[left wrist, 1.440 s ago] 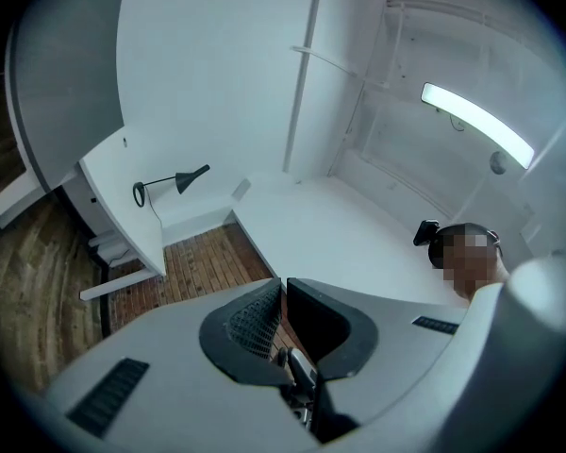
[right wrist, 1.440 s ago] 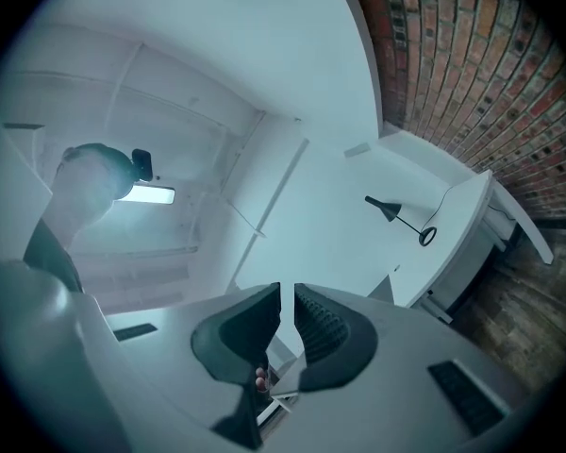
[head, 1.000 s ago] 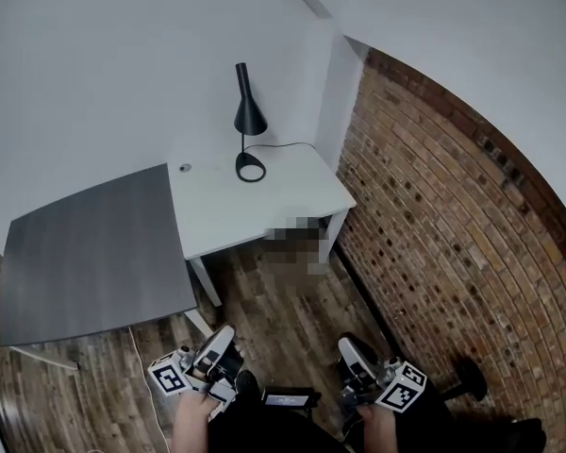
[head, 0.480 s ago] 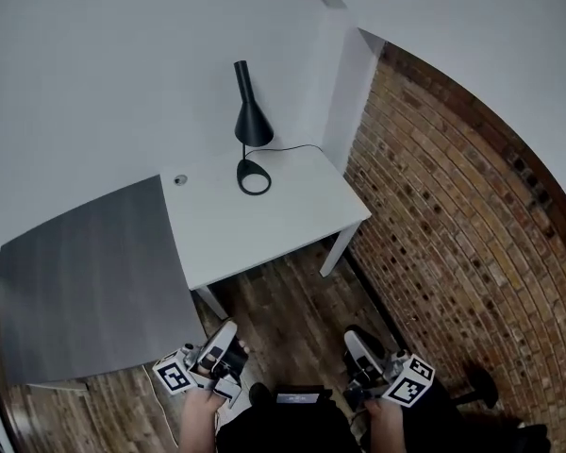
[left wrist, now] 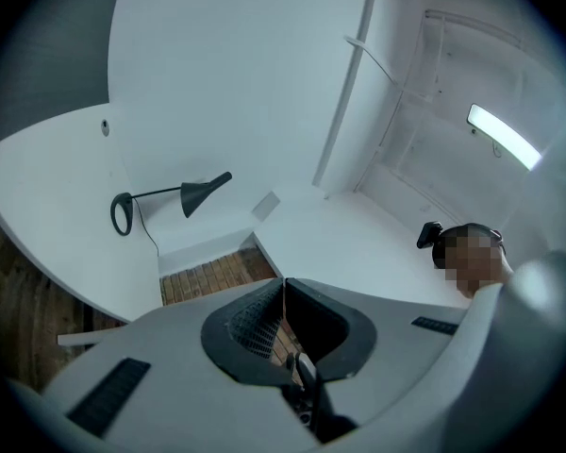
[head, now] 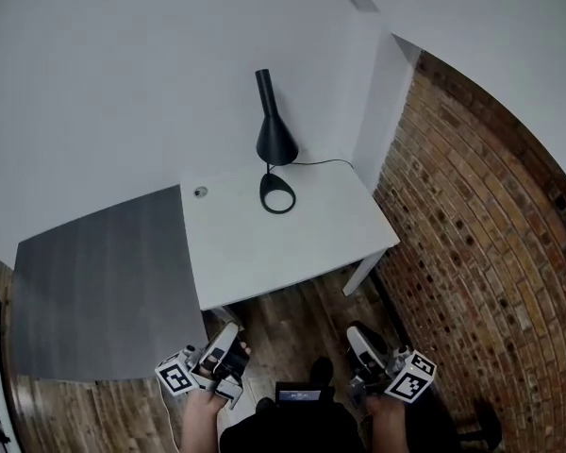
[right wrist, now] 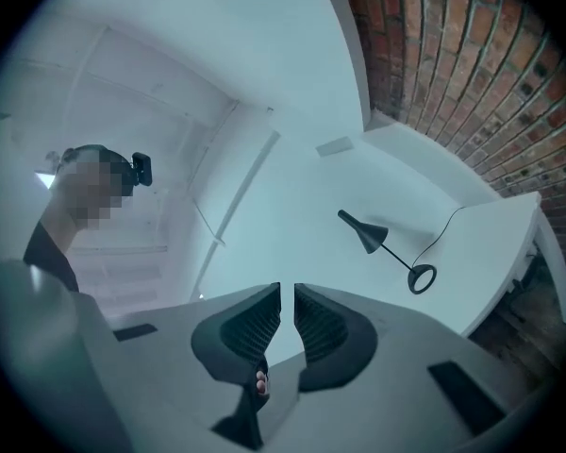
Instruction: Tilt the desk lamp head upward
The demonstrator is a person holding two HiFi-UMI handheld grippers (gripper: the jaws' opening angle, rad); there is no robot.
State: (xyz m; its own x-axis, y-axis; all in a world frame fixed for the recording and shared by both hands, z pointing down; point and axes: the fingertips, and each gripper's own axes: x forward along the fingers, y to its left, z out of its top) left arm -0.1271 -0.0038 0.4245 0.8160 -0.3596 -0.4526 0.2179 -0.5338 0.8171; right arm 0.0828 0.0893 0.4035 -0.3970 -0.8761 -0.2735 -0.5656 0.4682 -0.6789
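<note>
The black desk lamp (head: pixel 274 140) stands at the back of the white desk (head: pixel 292 248), close to the white wall, with its ring-shaped base (head: pixel 277 194) resting flat on the top. Its cone-shaped lamp head (head: pixel 275 144) rises on a thin stem with the wide mouth facing down toward the base. A thin black cord (head: pixel 325 163) runs from the lamp toward the corner where the brick wall (head: pixel 491 243) begins. A small round fitting (head: pixel 200 192) sits on the desk's left rear part, and a grey desk (head: pixel 104 286) adjoins it on the left. Both tools are held low over the wooden floor (head: pixel 297 314), well apart from the lamp and the desk's front edge. The left tool (head: pixel 228 333) has its jaws pressed together at the tips, with nothing between them. The right tool (head: pixel 357 336) shows a narrow gap between its jaws and pinches nothing. Each gripper view shows the lamp far ahead, beyond the jaw tips.
</note>
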